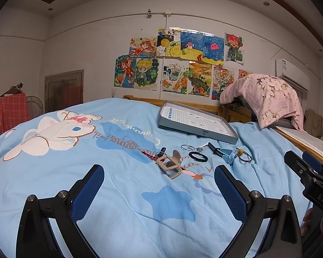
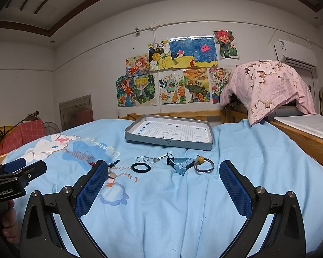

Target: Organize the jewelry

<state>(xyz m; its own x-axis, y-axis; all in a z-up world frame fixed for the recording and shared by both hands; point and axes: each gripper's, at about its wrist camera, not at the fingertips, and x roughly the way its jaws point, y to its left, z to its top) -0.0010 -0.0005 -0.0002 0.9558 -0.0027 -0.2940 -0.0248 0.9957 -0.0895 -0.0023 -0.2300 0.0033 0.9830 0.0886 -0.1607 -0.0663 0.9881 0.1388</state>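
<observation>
A shallow grey tray (image 1: 197, 131) (image 2: 168, 144) with a grid-paper lining lies on the blue bedspread near the headboard. In front of it lie a beige hair claw (image 1: 170, 166), a red beaded piece (image 1: 149, 155), a black hair tie (image 1: 197, 156) (image 2: 140, 167), thin metal rings (image 1: 187, 147) (image 2: 143, 158), a light-blue watch (image 1: 225, 154) (image 2: 180, 164) and a brown hair tie with a yellow bead (image 1: 244, 157) (image 2: 204, 164). My left gripper (image 1: 159, 173) is open, short of the hair claw. My right gripper (image 2: 163, 173) is open, short of the watch. Both hold nothing.
A pink floral pillow (image 1: 267, 99) (image 2: 267, 88) sits on the wooden headboard (image 2: 183, 114) at the back right. The bed's wooden side rail (image 2: 301, 137) runs along the right. Drawings cover the wall behind. A red checked cloth (image 1: 8, 111) hangs at the far left.
</observation>
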